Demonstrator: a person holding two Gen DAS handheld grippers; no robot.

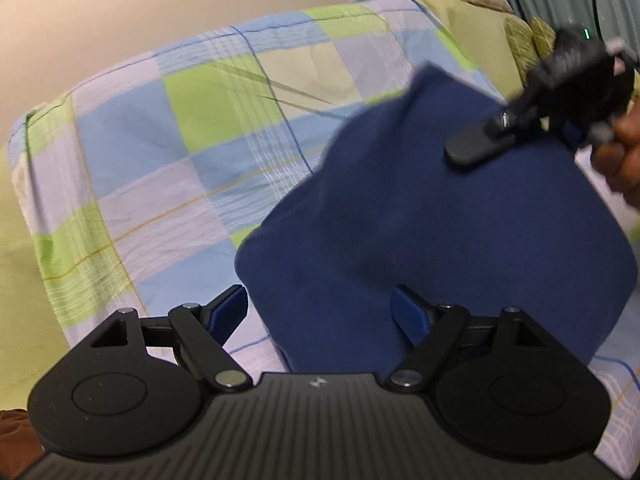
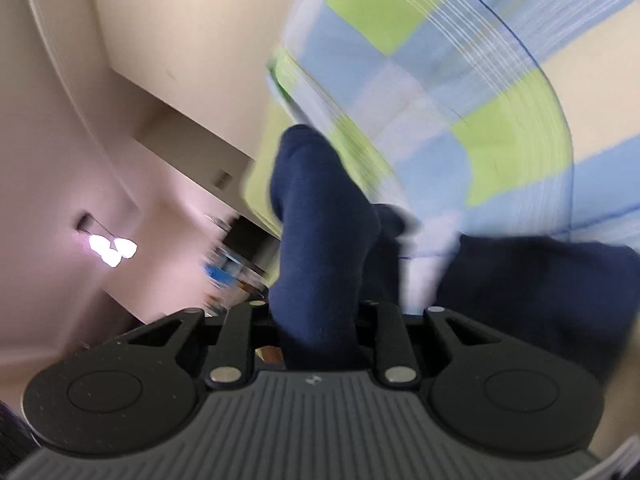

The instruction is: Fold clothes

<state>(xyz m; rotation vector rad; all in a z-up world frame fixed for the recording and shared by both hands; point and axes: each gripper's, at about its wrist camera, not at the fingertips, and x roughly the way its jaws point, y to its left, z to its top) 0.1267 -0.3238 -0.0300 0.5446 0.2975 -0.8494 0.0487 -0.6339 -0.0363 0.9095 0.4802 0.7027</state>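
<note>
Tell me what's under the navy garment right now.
The checked bedsheet lies under the navy garment and shows around it. Whatever sits directly beneath the cloth is covered. The right gripper pinches a fold.

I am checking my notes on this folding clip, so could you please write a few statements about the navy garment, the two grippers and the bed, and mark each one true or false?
1. The right gripper is shut on the dark navy blue fabric garment. True.
2. The left gripper is clamped on the garment. False: its blue-padded fingers stand wide apart, with the garment's edge between them.
3. The garment lies over a checked sheet of blue, green and lilac squares. True.
4. The garment is bright red. False: it is navy blue.
5. A person's hand holds the right gripper. True.
</note>
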